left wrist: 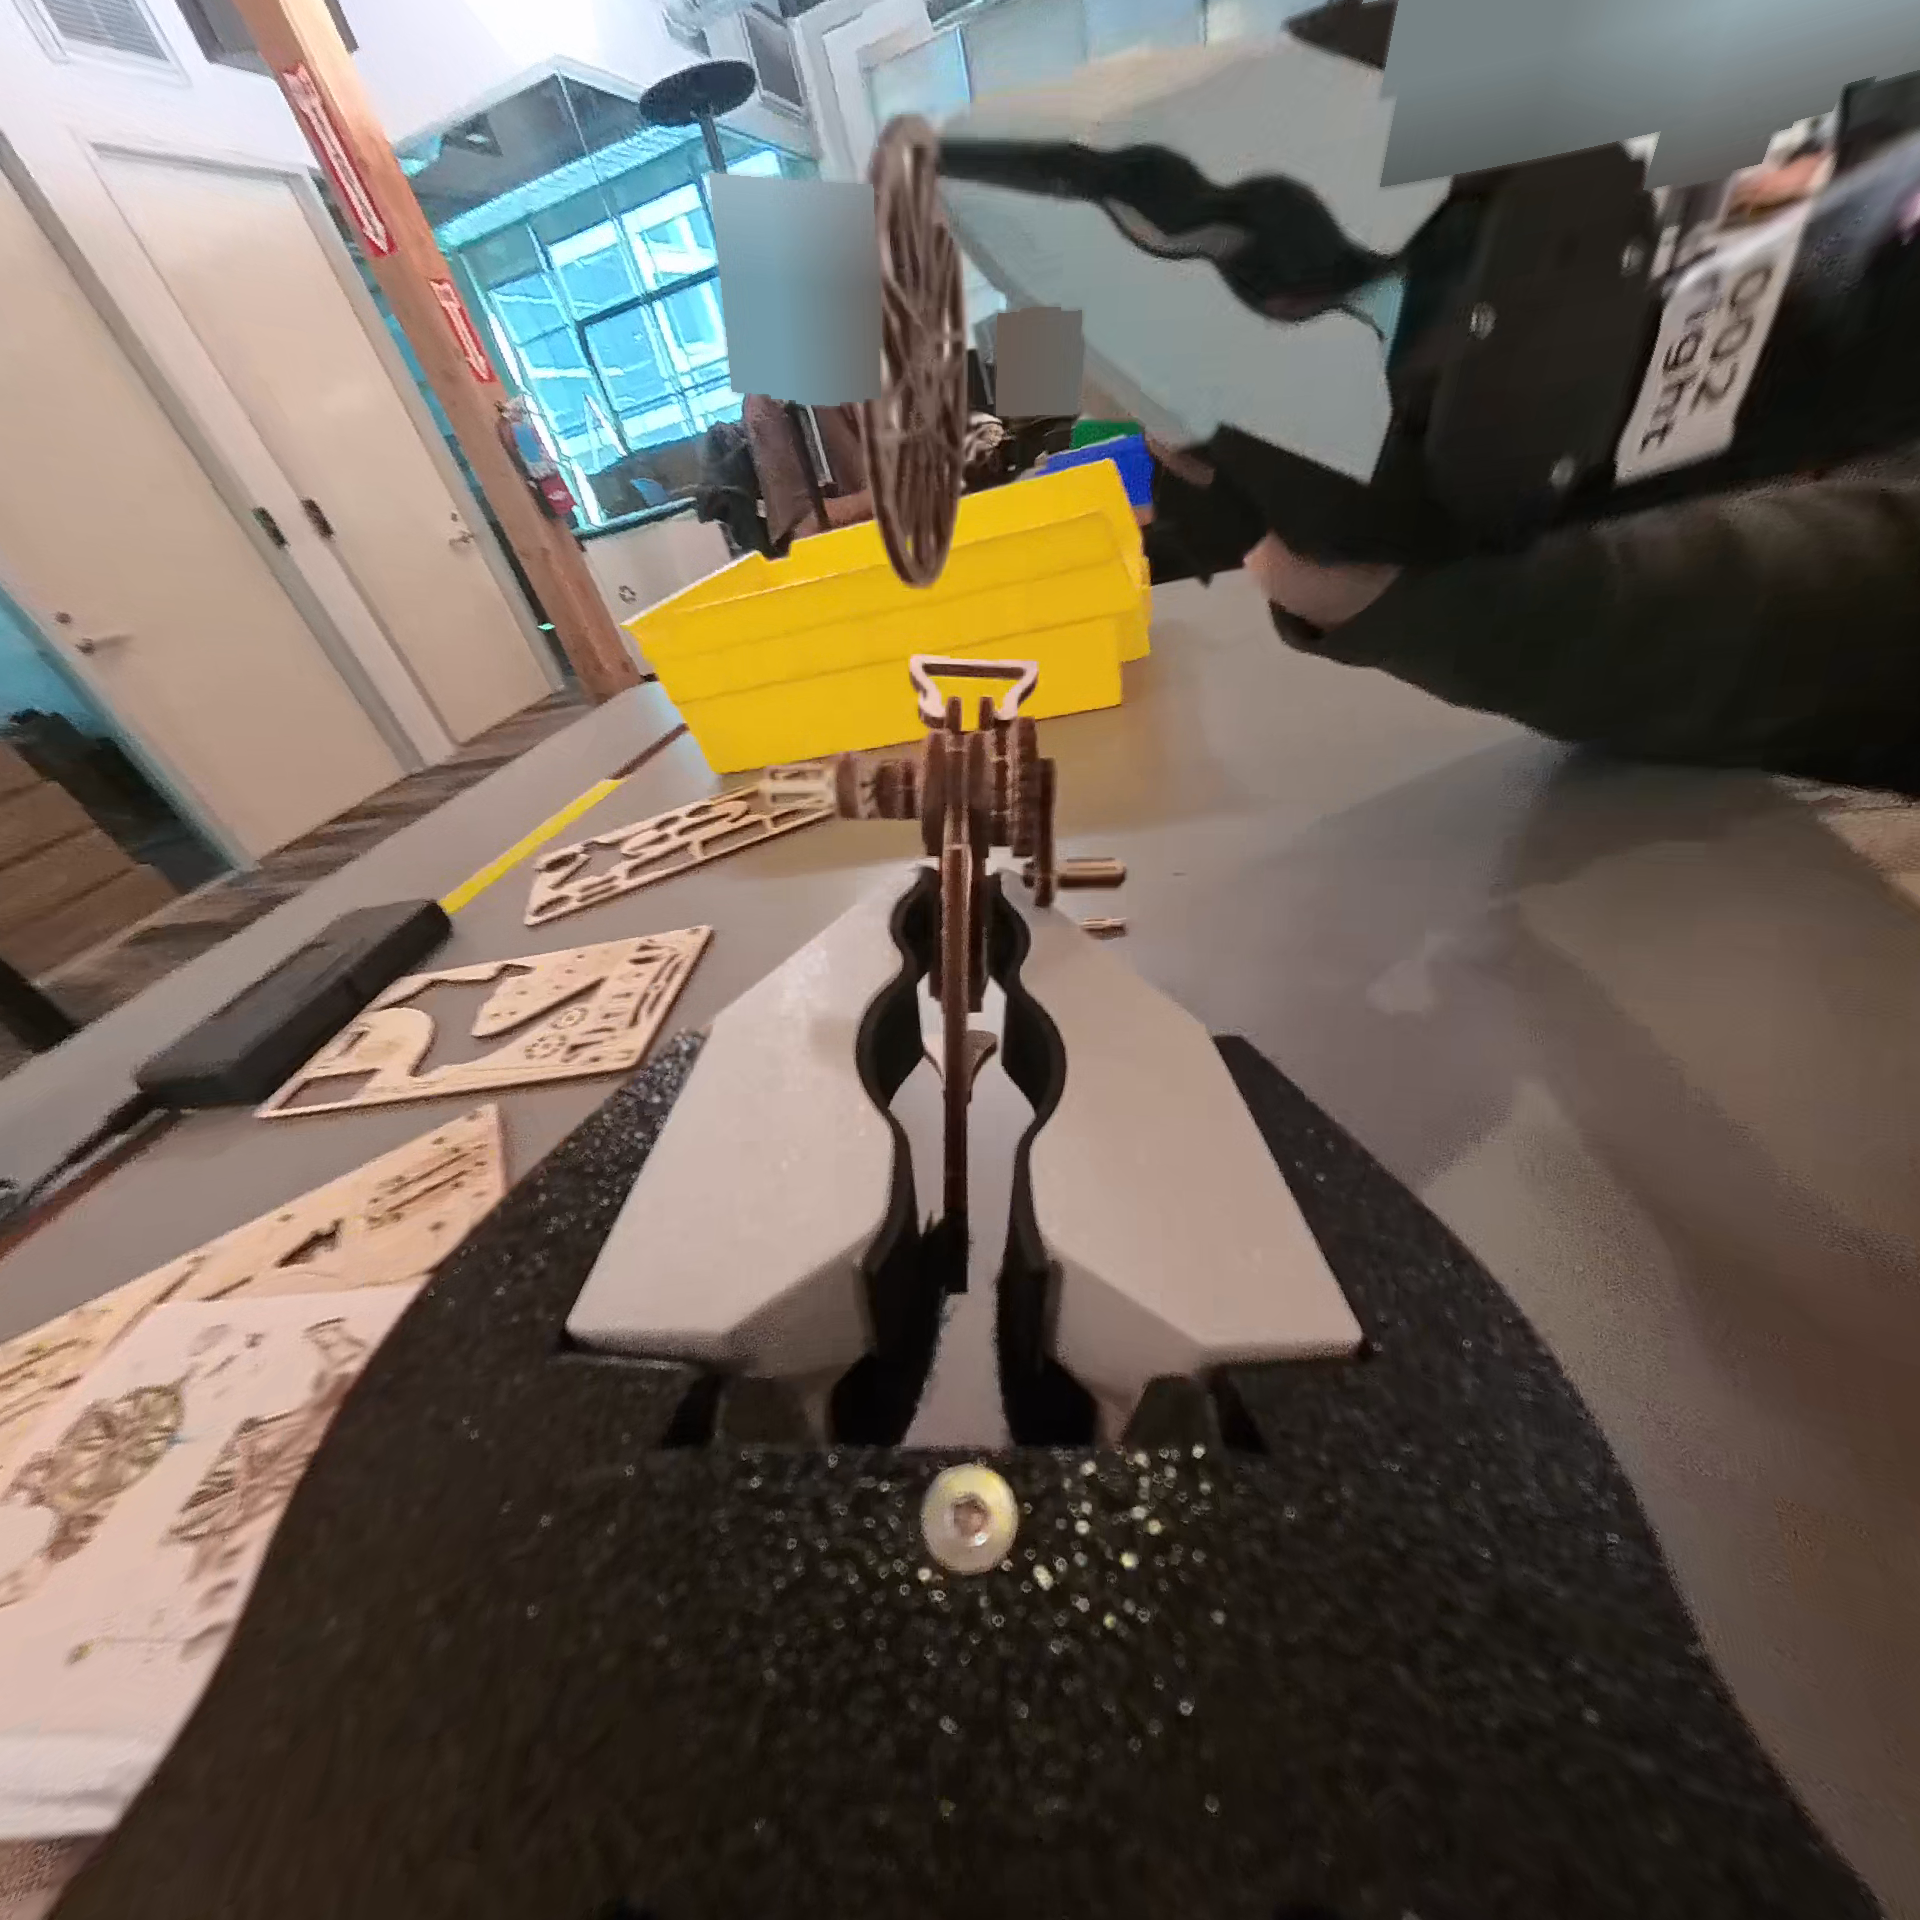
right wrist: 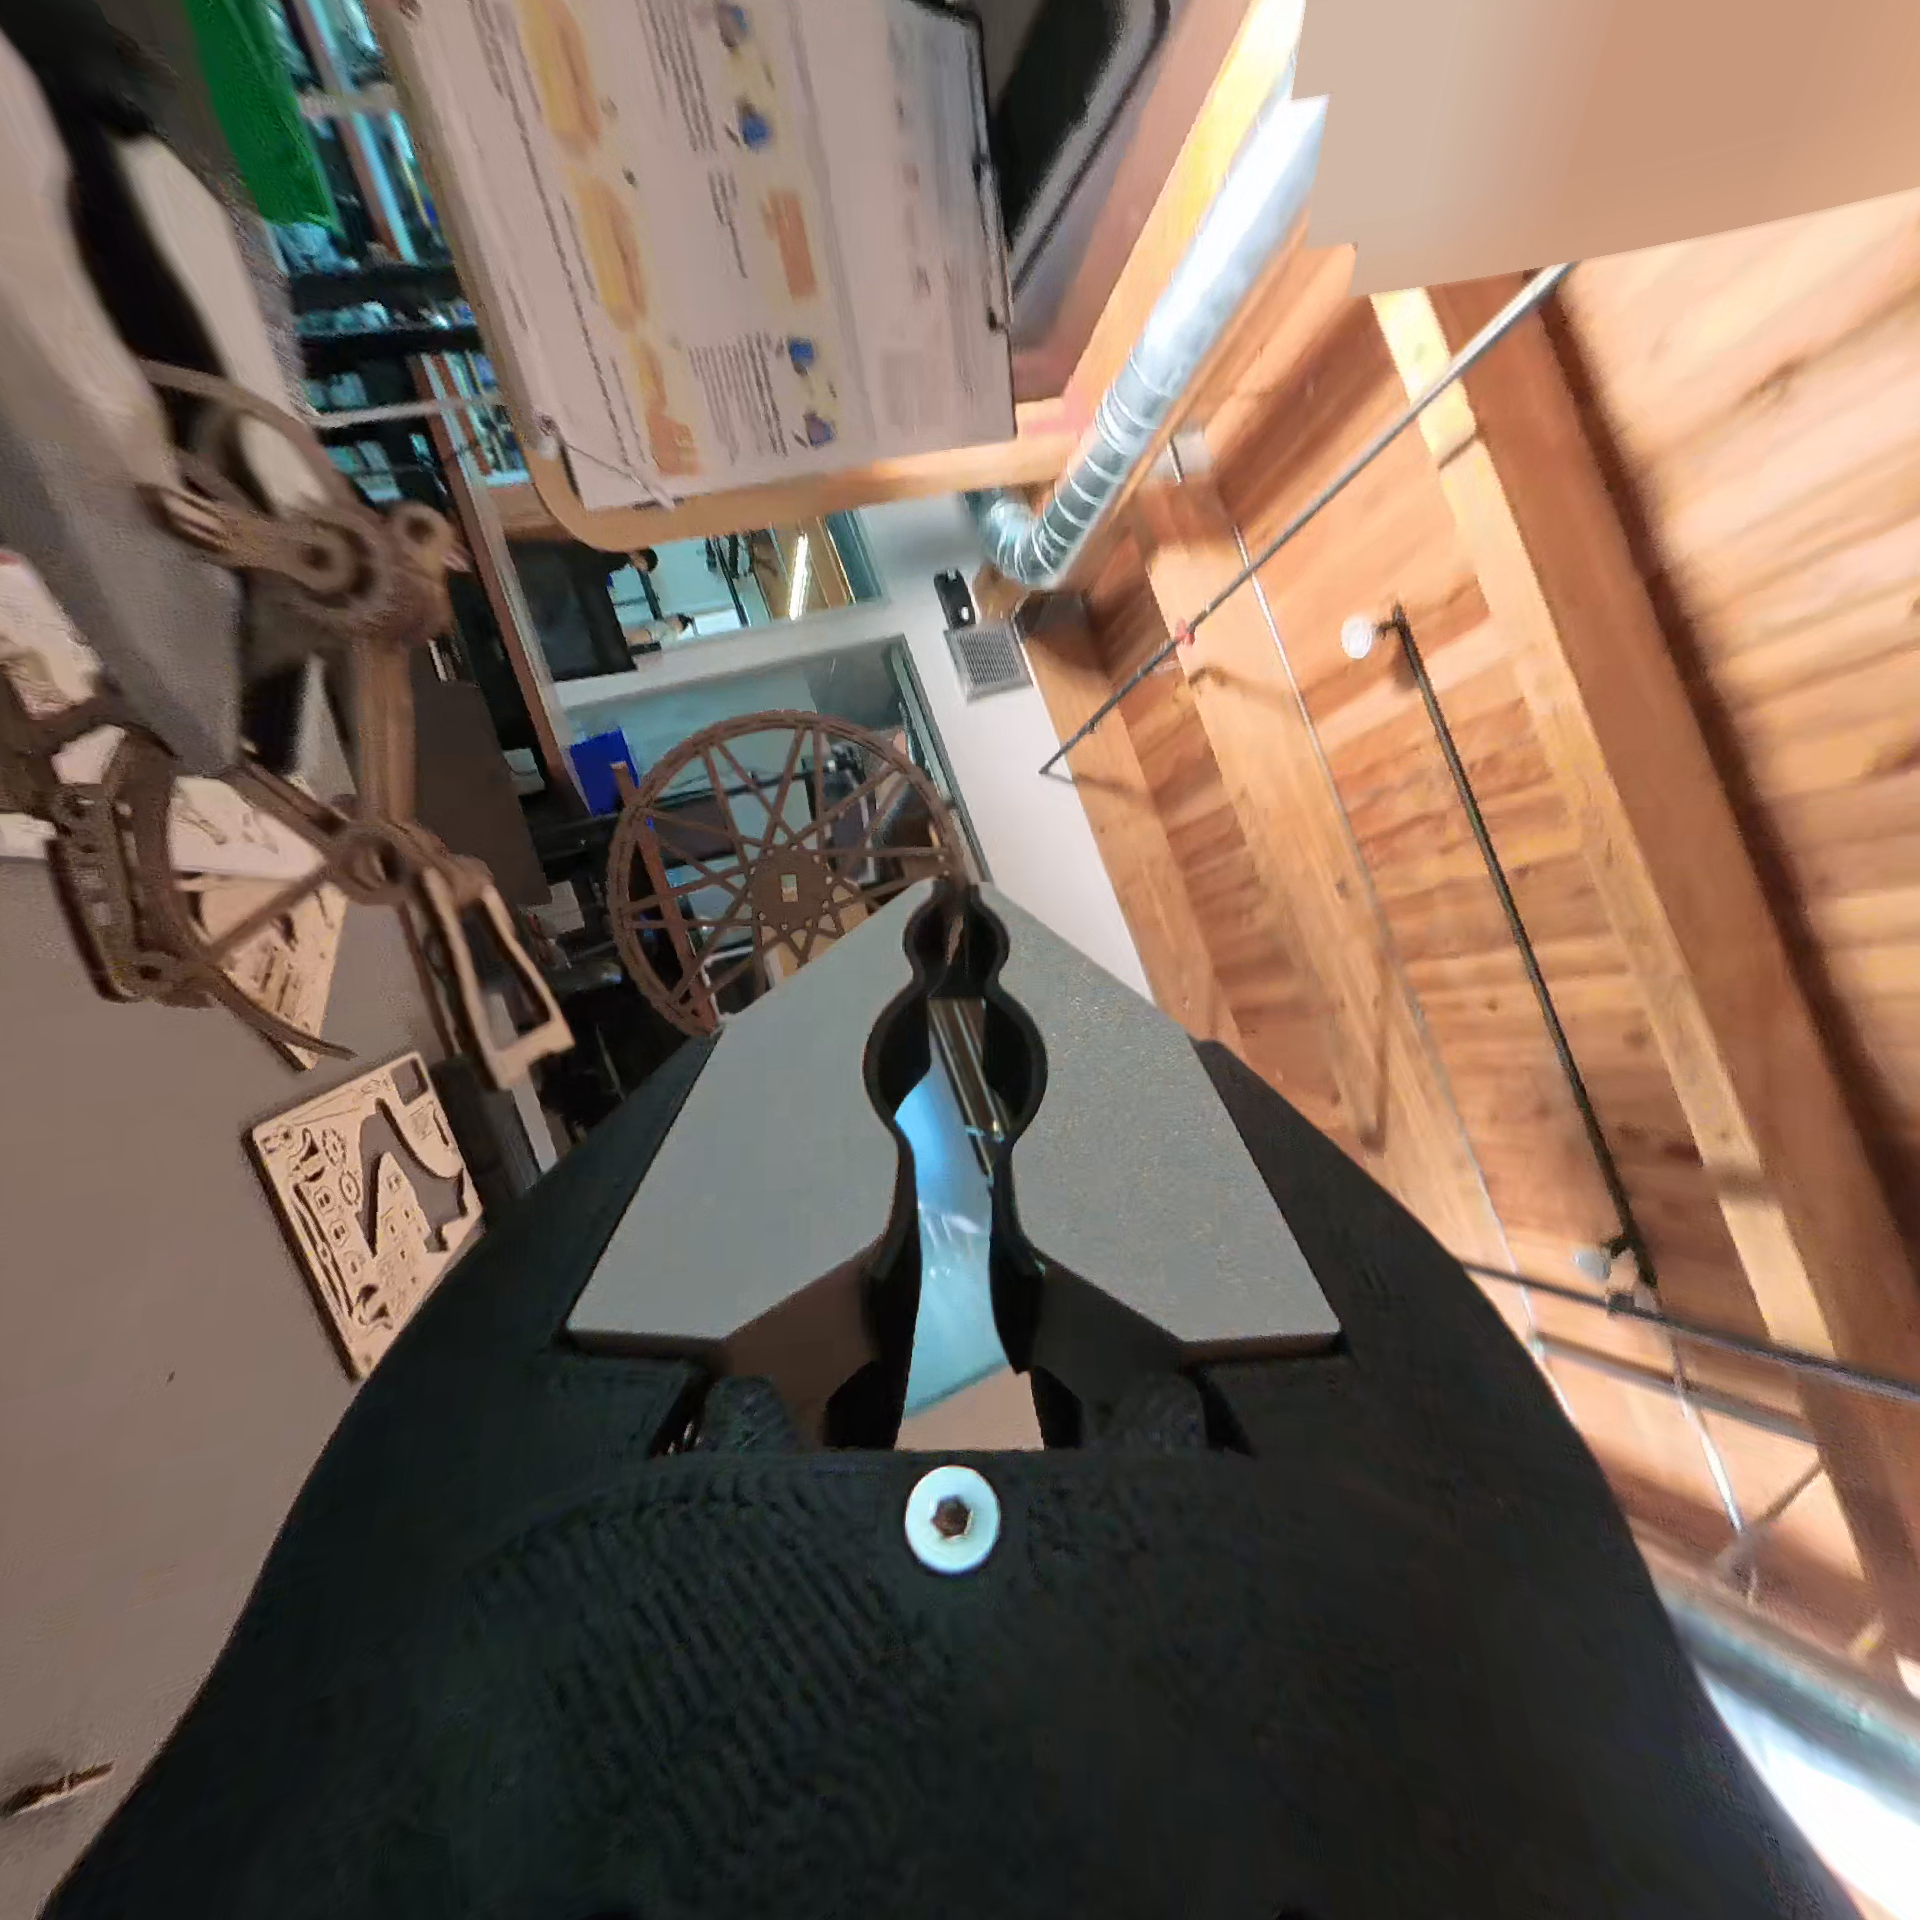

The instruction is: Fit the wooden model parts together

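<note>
Left hand-held gripper (left wrist: 961, 935) clamps the wooden model frame (left wrist: 971, 800) upright on the surface (left wrist: 1455, 935); right hand-held gripper (left wrist: 940, 156) pinches the spoked wheel (left wrist: 914, 353) above it. Next: align hub with axle.

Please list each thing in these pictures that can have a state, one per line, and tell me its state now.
Left gripper: shut on the brown wooden model frame.
Brown wooden model frame: upright, clamped between the fingers, unfinished.
Right gripper: shut on the round spoked wooden wheel.
Round spoked wooden wheel: in the air above the frame, not yet fitted.
Yellow plastic bins: stacked on the table.
Flat wooden part sheets: lying flat, pieces already removed.
</note>
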### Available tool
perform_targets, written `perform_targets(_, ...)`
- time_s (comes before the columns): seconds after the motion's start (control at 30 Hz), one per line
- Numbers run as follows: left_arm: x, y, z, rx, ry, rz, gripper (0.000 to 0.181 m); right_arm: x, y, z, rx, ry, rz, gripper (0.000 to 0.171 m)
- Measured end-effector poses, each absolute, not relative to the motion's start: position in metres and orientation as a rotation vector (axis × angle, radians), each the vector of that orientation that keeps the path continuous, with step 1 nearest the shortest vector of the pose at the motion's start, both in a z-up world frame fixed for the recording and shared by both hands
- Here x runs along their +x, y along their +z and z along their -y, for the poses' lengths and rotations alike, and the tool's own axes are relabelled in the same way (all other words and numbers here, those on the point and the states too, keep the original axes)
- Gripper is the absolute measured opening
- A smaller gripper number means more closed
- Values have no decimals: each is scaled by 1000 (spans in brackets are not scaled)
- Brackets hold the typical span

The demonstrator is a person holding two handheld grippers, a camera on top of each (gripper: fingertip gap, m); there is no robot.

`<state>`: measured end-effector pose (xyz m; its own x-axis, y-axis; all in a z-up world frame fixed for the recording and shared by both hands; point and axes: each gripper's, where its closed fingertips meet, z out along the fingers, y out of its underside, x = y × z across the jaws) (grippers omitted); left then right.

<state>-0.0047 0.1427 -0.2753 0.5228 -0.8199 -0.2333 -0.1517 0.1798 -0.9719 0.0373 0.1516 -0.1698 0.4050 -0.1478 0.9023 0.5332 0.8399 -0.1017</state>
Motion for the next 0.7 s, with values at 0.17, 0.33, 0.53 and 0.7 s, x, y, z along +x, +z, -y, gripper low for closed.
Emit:
perform_targets(0.17, -8, -274, -147, -1380, -662, -886, 6, 32, -174, -147, -383, -432, 1093, 0)
perform_targets(0.33, -6, -275, -145, -1376, -664, -907, 6, 30, -177, -145, -375, -425, 1109, 0)
perform_targets(0.53, -6, -274, -144, -1362, -659, -911, 6, 24, -185, -143, -355, -416, 1147, 0)
perform_targets(0.7, -5, -274, -142, -1357, -656, -924, 6, 24, -186, -141, -350, -401, 1154, 0)
